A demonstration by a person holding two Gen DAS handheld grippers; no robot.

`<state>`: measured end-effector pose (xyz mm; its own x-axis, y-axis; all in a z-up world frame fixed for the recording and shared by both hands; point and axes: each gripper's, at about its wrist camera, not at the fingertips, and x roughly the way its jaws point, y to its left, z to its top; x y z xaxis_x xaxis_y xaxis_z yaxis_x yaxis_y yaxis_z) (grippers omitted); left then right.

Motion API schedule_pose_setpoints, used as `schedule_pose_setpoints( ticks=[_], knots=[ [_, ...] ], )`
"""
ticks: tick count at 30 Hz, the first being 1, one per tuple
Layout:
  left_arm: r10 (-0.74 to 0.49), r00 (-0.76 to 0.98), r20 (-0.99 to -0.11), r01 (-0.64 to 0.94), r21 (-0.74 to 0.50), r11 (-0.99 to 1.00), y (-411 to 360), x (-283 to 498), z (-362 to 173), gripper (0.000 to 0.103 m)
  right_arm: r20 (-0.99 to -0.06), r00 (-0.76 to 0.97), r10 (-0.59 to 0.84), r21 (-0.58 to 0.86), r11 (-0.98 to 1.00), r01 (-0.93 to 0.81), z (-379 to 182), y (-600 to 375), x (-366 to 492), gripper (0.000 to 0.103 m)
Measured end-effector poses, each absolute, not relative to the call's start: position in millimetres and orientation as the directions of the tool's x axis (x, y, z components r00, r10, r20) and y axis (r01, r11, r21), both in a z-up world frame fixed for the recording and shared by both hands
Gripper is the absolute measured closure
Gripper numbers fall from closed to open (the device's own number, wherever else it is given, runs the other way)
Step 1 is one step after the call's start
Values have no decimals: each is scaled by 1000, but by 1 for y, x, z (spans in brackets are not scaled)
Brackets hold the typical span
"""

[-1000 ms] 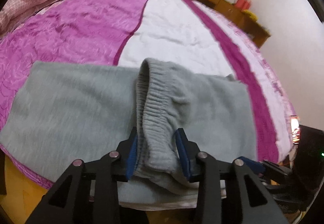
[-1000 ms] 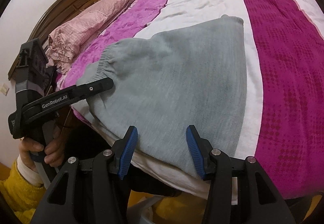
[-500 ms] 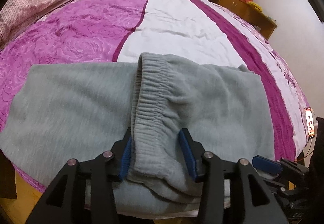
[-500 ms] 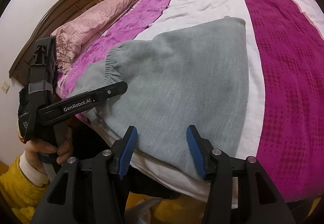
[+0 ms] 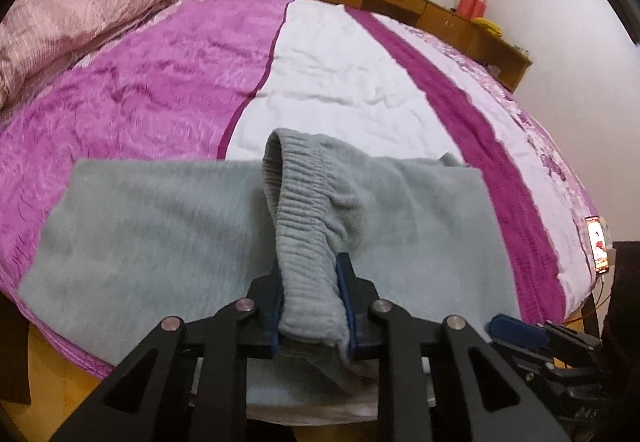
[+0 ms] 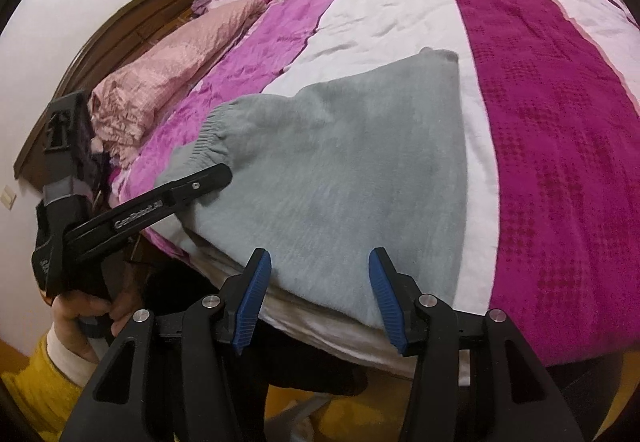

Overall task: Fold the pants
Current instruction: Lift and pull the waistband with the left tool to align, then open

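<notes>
Left wrist view: the left gripper (image 5: 310,306), black with 2 blue-padded fingers, has just been closing its jaws, and they now pinch the ribbed elastic waistband (image 5: 298,218) of the soft grey fleece pants (image 5: 160,226). The waistband rises in a ridge from the pads up and away from the camera, lifted off the rest of the cloth. The pants lie spread flat at the near edge of the bed — one broad panel to the left of the ridge, another to the right. Under them is the magenta, white and dark-purple striped bedspread (image 5: 160,82). A pale pink quilt (image 5: 60,22) is bunched at the upper left. At the lower right a blue pad of the right gripper (image 5: 516,326) shows beside the bed's edge.

Right wrist view: the right gripper (image 6: 316,298) hangs with its jaws parted and nothing between the pads — the near edge of the grey pants (image 6: 340,182) lies just beyond the tips. At the left a hand (image 6: 80,314) with a yellow sleeve (image 6: 36,394) holds the left gripper (image 6: 216,178), whose finger reaches the gathered waistband (image 6: 208,138). A dark wooden headboard (image 6: 132,26) stands behind the quilt.
</notes>
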<state>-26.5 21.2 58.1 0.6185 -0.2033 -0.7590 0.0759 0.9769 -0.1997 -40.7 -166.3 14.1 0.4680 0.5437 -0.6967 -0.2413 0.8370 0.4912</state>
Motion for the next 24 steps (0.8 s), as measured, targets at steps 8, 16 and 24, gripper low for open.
schedule_pose_setpoints(
  ticks=[8, 16, 24],
  knots=[
    [-240, 671, -701, 137, -201, 970, 21, -38, 96, 81, -648, 554, 522, 503, 840, -203, 34, -183, -48, 58],
    [-237, 698, -676, 153, -183, 971, 27, -41, 113, 81, -662, 566, 492, 491, 855, -168, 33, -190, -52, 58],
    [-266, 707, -655, 156, -223, 962, 54, -39, 127, 81, -666, 567, 485, 490, 857, -157, 32, -193, -51, 58]
  ],
)
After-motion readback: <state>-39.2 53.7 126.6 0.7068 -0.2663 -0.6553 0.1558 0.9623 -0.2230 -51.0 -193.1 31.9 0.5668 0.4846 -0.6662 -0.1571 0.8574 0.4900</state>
